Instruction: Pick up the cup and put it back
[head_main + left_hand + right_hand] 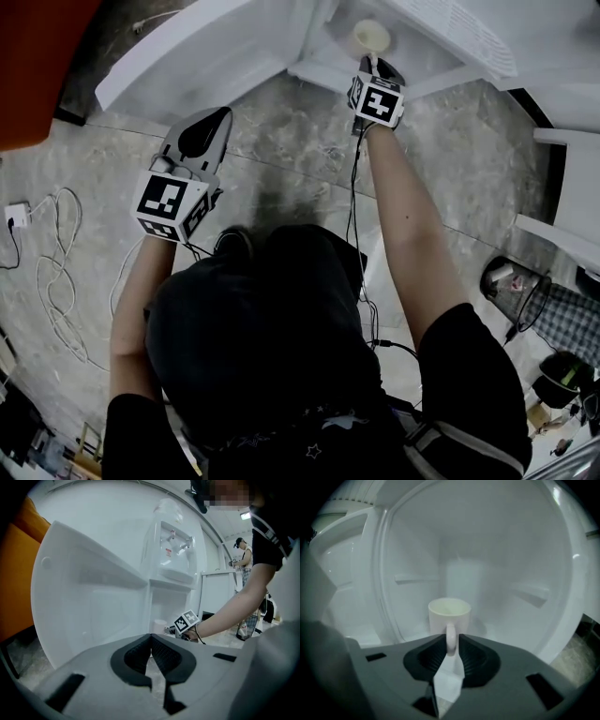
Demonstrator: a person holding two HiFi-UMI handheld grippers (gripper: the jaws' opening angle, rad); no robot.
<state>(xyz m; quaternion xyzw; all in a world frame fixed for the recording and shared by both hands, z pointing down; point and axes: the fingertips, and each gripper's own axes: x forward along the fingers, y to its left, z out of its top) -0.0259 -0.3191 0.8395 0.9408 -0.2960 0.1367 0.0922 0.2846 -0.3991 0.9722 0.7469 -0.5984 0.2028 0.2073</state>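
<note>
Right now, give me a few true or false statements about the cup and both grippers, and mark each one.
1. The right gripper has the cup by its handle, jaws closed on it. True.
2. The cup lies on its side. False: it stands upright, mouth up.
3. The left gripper holds a second cup. False: its jaws are together with nothing between them.
4. The cup stands inside a white compartment. True.
5. The compartment's door is closed. False: it is swung open, to the left in the left gripper view.
</note>
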